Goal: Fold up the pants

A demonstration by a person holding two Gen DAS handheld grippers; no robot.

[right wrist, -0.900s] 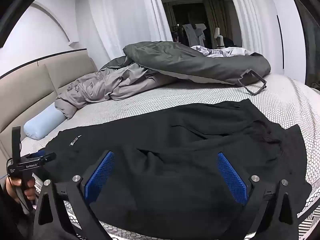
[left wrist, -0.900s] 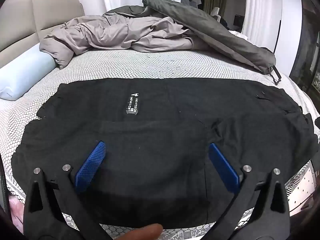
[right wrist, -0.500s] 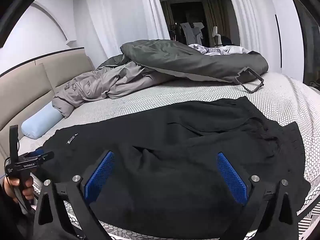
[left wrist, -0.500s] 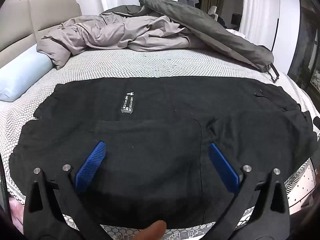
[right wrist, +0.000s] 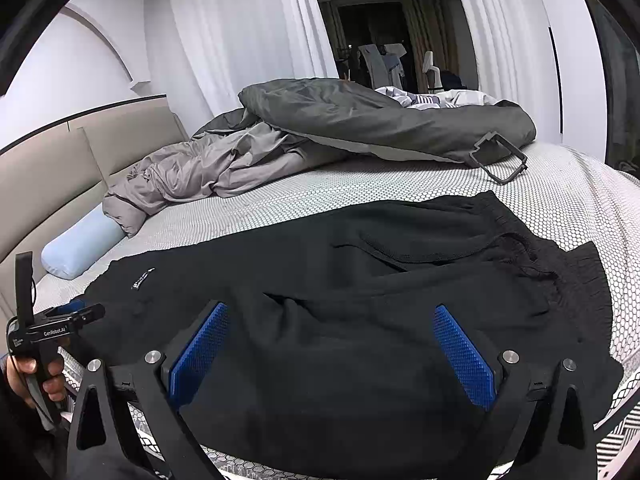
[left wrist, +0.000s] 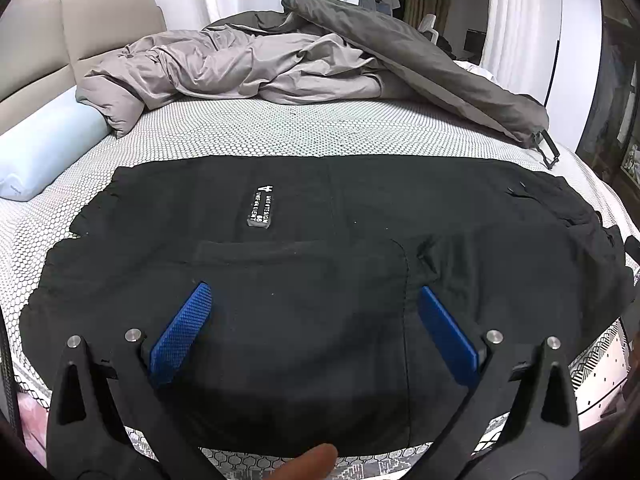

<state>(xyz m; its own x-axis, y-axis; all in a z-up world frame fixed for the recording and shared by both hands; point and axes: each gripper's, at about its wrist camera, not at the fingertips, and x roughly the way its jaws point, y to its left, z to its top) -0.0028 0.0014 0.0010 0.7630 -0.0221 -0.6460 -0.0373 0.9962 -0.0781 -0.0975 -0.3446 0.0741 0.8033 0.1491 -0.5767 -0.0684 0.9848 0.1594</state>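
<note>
Black pants (left wrist: 320, 264) lie spread flat across the near part of the bed, with a white-lettered label (left wrist: 262, 211) facing up and the waistband bunched at the right (right wrist: 560, 264). My left gripper (left wrist: 314, 332) is open and empty, hovering over the leg part near the front edge. My right gripper (right wrist: 332, 352) is open and empty over the pants (right wrist: 360, 300) nearer the waist. The left gripper also shows at the far left of the right wrist view (right wrist: 80, 312), held by a hand.
The bed (left wrist: 280, 132) has a honeycomb-patterned cover. A crumpled grey duvet (left wrist: 248, 64) and dark blanket (right wrist: 380, 120) lie at the back. A light blue bolster pillow (left wrist: 44, 148) lies at the left by the headboard. A black frame-like object (right wrist: 500, 156) rests near the blanket.
Both grippers have drifted slightly over the pants, staying open. The pants have not visibly moved.
</note>
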